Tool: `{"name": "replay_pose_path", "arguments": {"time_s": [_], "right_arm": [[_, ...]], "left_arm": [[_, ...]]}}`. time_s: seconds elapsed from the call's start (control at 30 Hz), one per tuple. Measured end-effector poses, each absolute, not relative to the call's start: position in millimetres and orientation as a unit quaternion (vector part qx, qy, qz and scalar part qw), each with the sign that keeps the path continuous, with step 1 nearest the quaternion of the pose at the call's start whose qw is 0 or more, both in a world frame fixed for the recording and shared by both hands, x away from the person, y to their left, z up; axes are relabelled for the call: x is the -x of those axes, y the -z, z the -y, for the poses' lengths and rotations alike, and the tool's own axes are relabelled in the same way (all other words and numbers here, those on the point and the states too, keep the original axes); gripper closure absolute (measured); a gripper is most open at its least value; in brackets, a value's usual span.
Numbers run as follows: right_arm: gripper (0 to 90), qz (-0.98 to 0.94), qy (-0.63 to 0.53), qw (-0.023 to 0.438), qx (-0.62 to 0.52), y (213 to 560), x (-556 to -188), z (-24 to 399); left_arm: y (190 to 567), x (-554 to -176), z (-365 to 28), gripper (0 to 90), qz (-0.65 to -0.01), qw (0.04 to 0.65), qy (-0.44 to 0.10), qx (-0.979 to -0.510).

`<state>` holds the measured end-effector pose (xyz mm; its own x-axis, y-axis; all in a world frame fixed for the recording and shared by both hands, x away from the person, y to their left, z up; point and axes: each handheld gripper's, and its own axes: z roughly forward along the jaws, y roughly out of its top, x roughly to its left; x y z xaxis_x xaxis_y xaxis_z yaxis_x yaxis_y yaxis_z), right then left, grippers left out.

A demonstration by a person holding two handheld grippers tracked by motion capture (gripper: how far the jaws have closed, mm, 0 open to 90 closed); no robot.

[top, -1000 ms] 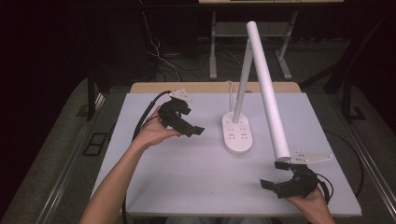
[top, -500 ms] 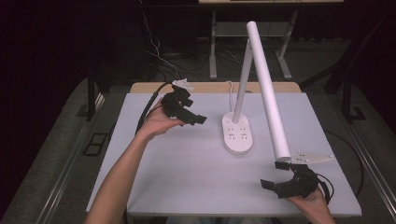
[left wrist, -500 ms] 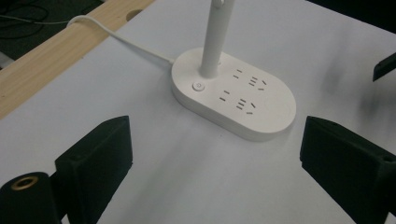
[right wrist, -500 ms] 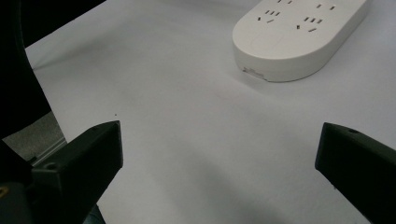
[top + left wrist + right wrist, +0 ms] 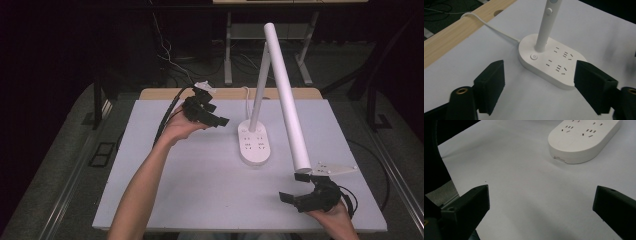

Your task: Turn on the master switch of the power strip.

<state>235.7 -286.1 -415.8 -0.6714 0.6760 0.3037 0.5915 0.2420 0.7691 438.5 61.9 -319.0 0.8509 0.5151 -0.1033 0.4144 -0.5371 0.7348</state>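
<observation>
While the left gripper [image 5: 216, 117] hovers above the worktop [image 5: 190, 190], the lamp base [image 5: 255, 144] lies just ahead of its jaws, untouched. These jaws have just been closing and stand apart with nothing between them. Jaws of the right gripper [image 5: 295, 187] stand wide, empty, near the worktop's front edge. White and oval, the base carries socket slots, a power button [image 5: 534, 57] and an upright stem [image 5: 260, 95].

Smooth matt white plastic lamp base [image 5: 554, 62] (sockets moulded in); matt black plastic left gripper [image 5: 539, 87]; pale wood table edge [image 5: 461, 32]
</observation>
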Motion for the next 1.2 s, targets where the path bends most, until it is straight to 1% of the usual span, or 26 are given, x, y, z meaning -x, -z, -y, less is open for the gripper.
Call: {"name": "replay_pose_path", "arguments": {"time_s": [0.2,0.3,0.33,0.37,0.43,0.47,0.5,0.57,0.73,0.8,0.83,0.97,1.03,1.07,1.1,1.13,1.2], "right_arm": [[0.4,-0.787,-0.465,0.044,-0.402,416,-236,286],[0.4,-0.788,-0.466,0.045,-0.400,416,-235,286],[0.4,-0.788,-0.466,0.045,-0.400,416,-235,286],[0.3,-0.788,-0.466,0.044,-0.400,416,-235,286],[0.4,-0.788,-0.466,0.043,-0.400,416,-235,286],[0.4,-0.788,-0.467,0.044,-0.400,416,-235,286],[0.4,-0.788,-0.467,0.044,-0.400,416,-235,286],[0.4,-0.789,-0.466,0.045,-0.398,416,-235,286],[0.4,-0.789,-0.466,0.045,-0.398,416,-235,286],[0.4,-0.789,-0.466,0.044,-0.398,416,-235,286],[0.4,-0.789,-0.466,0.044,-0.398,416,-235,286],[0.4,-0.789,-0.466,0.044,-0.398,416,-235,286],[0.3,-0.789,-0.466,0.044,-0.397,416,-235,286],[0.3,-0.789,-0.466,0.044,-0.397,416,-235,286],[0.3,-0.789,-0.467,0.043,-0.398,416,-235,286],[0.4,-0.788,-0.468,0.043,-0.398,416,-235,286],[0.4,-0.789,-0.467,0.043,-0.398,416,-235,286]], "left_arm": [[326,-445,-50,34.4,-0.277,0.405,-0.064,-0.869],[328,-449,-47,41.4,-0.277,0.407,-0.063,-0.868],[329,-450,-45,41.4,-0.280,0.410,-0.061,-0.866],[330,-451,-44,44.1,-0.282,0.410,-0.060,-0.865],[332,-453,-41,45.0,-0.285,0.411,-0.060,-0.864],[333,-455,-41,47.3,-0.282,0.410,-0.060,-0.866],[333,-456,-41,47.3,-0.283,0.411,-0.057,-0.865],[335,-458,-39,50.2,-0.289,0.420,-0.055,-0.859],[339,-464,-36,53.3,-0.295,0.425,-0.048,-0.854],[341,-466,-35,57.8,-0.302,0.430,-0.044,-0.850],[342,-467,-35,57.8,-0.305,0.432,-0.041,-0.848],[347,-471,-32,63.0,-0.317,0.438,-0.035,-0.840],[350,-472,-30,68.6,-0.327,0.447,-0.026,-0.832],[351,-473,-29,68.6,-0.330,0.447,-0.023,-0.831],[353,-474,-28,72.1,-0.335,0.449,-0.021,-0.828],[354,-475,-26,78.3,-0.340,0.453,-0.019,-0.824],[357,-477,-25,83.7,-0.339,0.453,-0.019,-0.825]]}}
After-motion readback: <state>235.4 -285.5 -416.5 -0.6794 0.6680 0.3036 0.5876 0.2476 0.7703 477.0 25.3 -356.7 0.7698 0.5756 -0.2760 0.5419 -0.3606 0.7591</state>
